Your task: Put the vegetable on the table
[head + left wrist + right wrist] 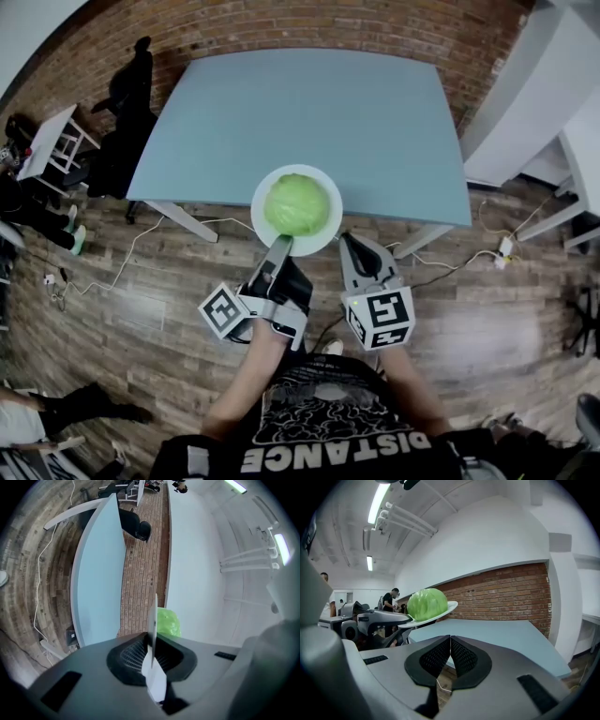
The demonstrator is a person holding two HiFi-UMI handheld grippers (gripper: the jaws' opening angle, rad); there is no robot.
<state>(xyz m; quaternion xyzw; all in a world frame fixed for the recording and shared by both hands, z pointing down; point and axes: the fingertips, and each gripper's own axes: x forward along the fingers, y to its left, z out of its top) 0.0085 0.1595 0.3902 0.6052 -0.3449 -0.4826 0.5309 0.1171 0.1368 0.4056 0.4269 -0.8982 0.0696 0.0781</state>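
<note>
My head camera looks steeply down onto the near edge of the table [375, 131] and the plate [259, 211]. The camera on my left gripper [152, 637] sits close behind its jaws, rolled sideways, with the plate edge-on just ahead. The one on my right gripper [450, 640] looks level across the table toward the brick wall [501, 592]; all three views share plate and table.

Two hand-held grippers, both forearms reaching forward.
Left gripper [279, 247]: jaws clamped on the near rim of a white plate [257, 208]. Right gripper [350, 244]: jaws pressed together, nothing between them.
</note>
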